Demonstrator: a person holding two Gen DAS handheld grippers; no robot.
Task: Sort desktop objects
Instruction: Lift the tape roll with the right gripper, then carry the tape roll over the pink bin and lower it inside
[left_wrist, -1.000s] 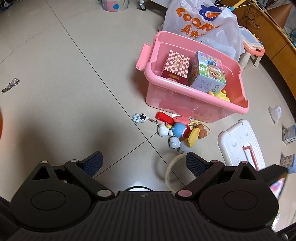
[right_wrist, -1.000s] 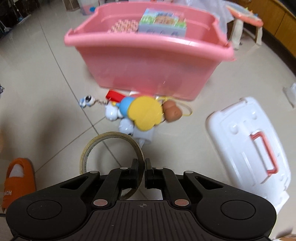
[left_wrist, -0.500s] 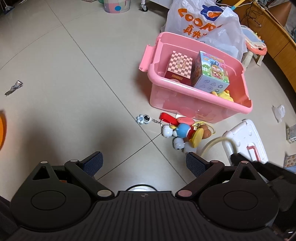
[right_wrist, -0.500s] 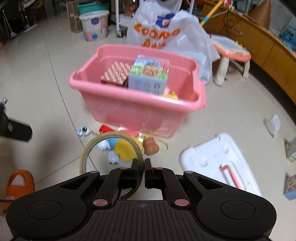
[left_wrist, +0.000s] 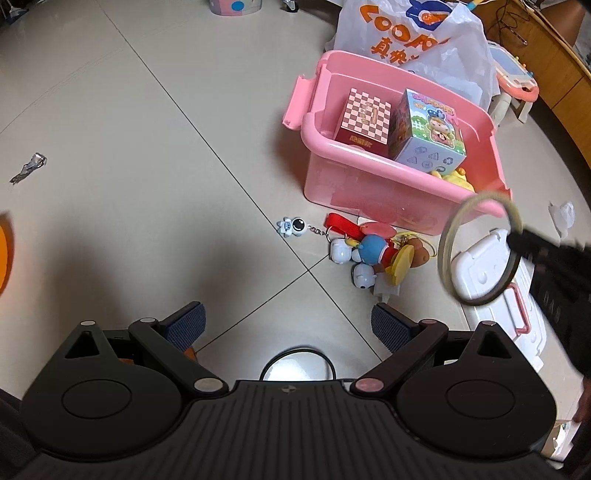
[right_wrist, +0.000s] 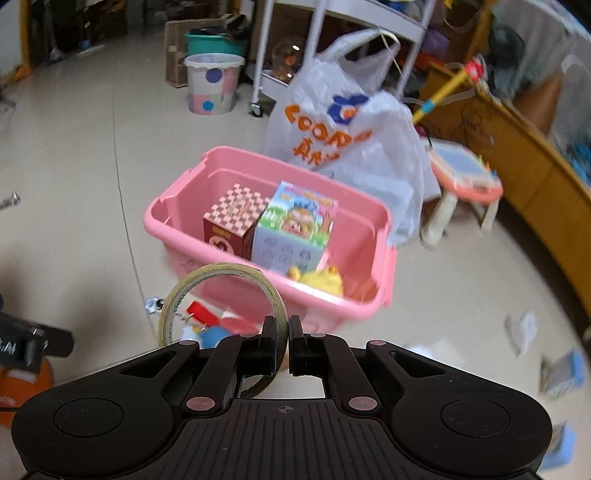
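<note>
I have lifted the tape roll (right_wrist: 221, 295) off the floor: a second ago it hung low in front of the toys, now it rides in the air before the near wall of the pink bin (right_wrist: 369, 308). My right gripper (right_wrist: 282, 339) has its jaws pressed together on the roll's thin band, so the ring stands up to the left of them. From the left wrist view the same ring shows in the air beside the bin's near right corner, above the white lid (left_wrist: 491, 273) lying on the floor. I judge the carry is nearly done; what remains is to bring the roll over the rim and let go.

My left gripper (left_wrist: 288, 321) has kept still, jaws spread wide with nothing between them, pointing down at bare tile.

The roll is a thin, nearly spent hoop of yellowish translucent tape, light and springy. The bin is smooth, glossy plastic with a rolled rim; inside stand a checkered box (left_wrist: 365, 122) and a cartoon-printed box (left_wrist: 428, 136), both stiff card. The toy pile (left_wrist: 373, 254) by the bin's near wall is hard, rounded plastic with a keychain.
</note>
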